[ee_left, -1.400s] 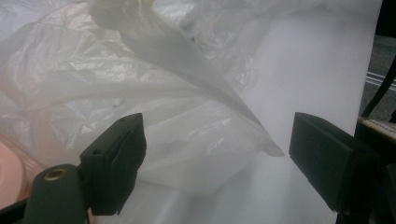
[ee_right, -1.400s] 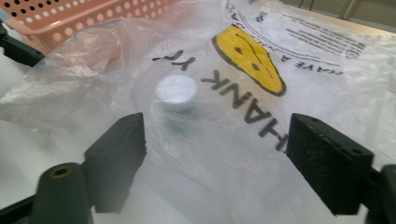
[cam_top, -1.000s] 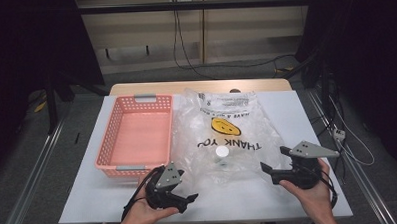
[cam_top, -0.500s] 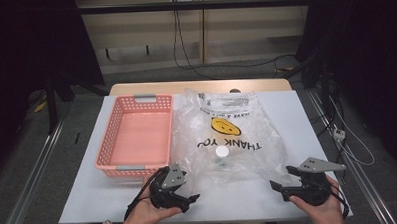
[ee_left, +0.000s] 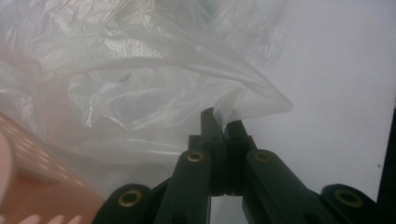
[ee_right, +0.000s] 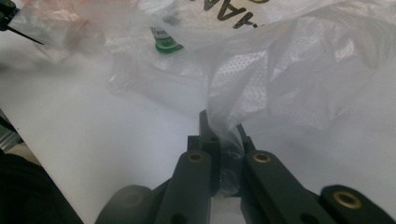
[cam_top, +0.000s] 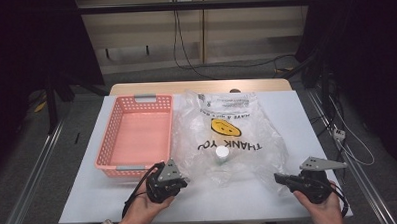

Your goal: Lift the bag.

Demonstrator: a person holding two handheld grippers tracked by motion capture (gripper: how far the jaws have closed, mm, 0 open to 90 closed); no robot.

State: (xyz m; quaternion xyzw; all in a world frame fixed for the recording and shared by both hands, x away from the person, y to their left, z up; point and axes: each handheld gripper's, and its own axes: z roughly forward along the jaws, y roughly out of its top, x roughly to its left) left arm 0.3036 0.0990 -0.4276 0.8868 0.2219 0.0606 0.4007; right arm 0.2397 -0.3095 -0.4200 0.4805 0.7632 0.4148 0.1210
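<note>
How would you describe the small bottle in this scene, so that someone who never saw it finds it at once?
Start at the white table and find the clear plastic bag printed THANK YOU, lying right of the pink basket. The bottle stands inside this bag, just below the lettering. Its round white cap sets it apart from the crumpled film around it.

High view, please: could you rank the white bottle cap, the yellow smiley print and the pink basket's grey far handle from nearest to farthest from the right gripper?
1. White bottle cap, inside the clear plastic bag, up and left of the right gripper.
2. Yellow smiley print, farther up the bag.
3. Grey far handle, at the pink basket's far end, far left.
</note>
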